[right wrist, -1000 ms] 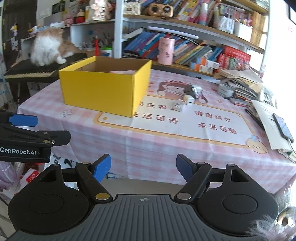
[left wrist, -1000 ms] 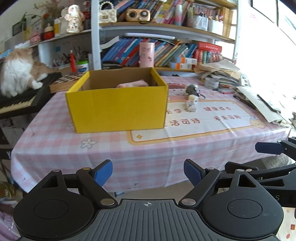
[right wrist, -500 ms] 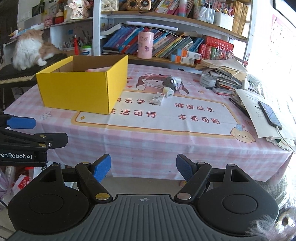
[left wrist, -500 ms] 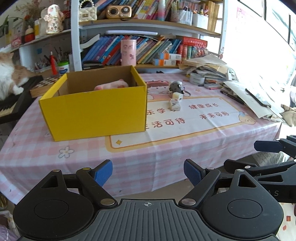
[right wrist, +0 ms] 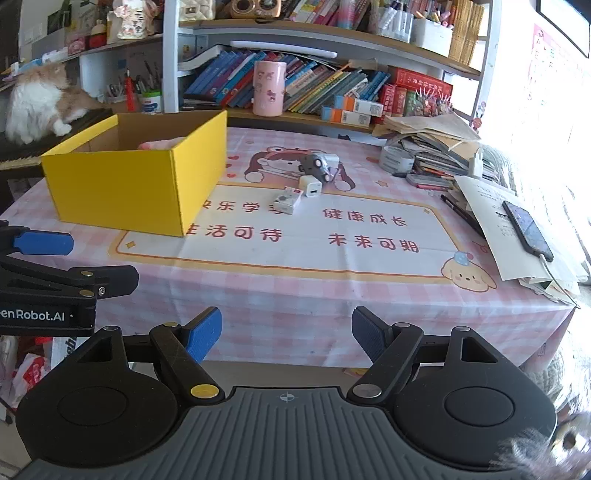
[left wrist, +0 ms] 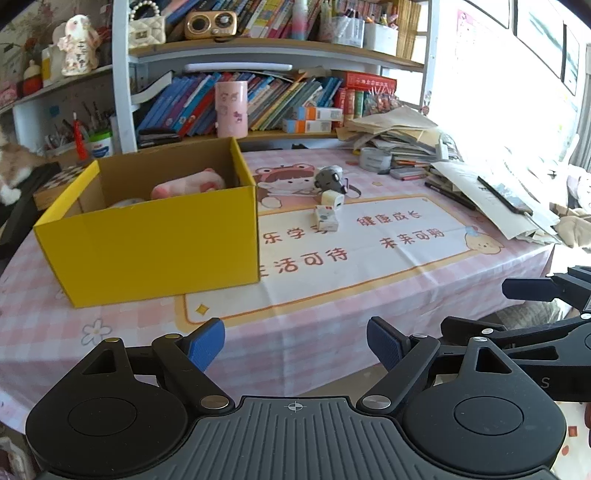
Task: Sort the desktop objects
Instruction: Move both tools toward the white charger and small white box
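Surroundings: yellow box [left wrist: 155, 240] at ten o'clock; paper pile [right wrist: 517, 221] at two o'clock.
Objects: toy car [right wrist: 317, 166], charger [right wrist: 310, 185], small carton [right wrist: 287, 200] at twelve o'clock, well beyond the jaws.
Left gripper [left wrist: 295, 345]: released, empty.
Right gripper [right wrist: 286, 334]: released, empty.

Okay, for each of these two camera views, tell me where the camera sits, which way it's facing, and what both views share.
Left wrist view: sits on the left gripper, facing the table's near edge and the yellow box; its open jaws show, with the right gripper at right.
Right wrist view: sits on the right gripper, facing the table mat; its open jaws show, with the left gripper at left.
Shared: the yellow box, white charger, grey toy car, pink cup, bookshelf.
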Tool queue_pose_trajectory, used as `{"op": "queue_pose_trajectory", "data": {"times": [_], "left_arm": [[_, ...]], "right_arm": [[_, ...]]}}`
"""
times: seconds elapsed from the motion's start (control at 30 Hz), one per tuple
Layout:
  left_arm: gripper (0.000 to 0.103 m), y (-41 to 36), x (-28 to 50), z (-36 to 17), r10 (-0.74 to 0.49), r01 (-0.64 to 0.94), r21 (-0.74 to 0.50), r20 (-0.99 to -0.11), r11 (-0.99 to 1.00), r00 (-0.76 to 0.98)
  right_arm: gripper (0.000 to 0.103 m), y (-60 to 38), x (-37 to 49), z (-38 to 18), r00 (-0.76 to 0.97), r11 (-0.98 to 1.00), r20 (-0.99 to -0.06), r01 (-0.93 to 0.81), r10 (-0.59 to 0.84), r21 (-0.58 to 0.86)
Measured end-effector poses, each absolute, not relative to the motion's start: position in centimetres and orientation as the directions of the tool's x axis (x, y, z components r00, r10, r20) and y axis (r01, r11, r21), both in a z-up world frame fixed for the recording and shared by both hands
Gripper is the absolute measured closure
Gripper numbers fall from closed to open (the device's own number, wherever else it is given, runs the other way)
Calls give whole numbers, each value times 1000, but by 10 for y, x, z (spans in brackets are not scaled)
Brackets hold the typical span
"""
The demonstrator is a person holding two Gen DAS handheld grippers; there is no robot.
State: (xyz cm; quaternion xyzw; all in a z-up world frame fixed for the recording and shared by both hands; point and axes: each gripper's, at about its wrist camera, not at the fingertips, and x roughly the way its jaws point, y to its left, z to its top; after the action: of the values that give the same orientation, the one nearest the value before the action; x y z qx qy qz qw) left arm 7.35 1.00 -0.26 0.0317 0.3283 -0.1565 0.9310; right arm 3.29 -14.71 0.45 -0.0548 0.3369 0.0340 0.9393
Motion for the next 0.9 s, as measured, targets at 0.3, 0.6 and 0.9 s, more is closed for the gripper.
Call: {"op": "queue_pose_trajectory", "data": {"times": [0.3, 0.6, 0.9], "left_arm": [[16, -6, 95, -6, -258, 310, -26, -626, 950, 736], [16, -34, 130, -3, -235, 298, -3, -625, 954, 745], [16, -60, 160, -1, -185, 241, 1, -639, 971, 747]], "right_arm": [[27, -160, 55, 0, 767, 993, -641, -99, 35, -65], [27, -185, 98, 0, 760, 992, -647, -118, 63, -42], [27, -210, 144, 3, 750, 985, -652, -171, 110, -30]]}}
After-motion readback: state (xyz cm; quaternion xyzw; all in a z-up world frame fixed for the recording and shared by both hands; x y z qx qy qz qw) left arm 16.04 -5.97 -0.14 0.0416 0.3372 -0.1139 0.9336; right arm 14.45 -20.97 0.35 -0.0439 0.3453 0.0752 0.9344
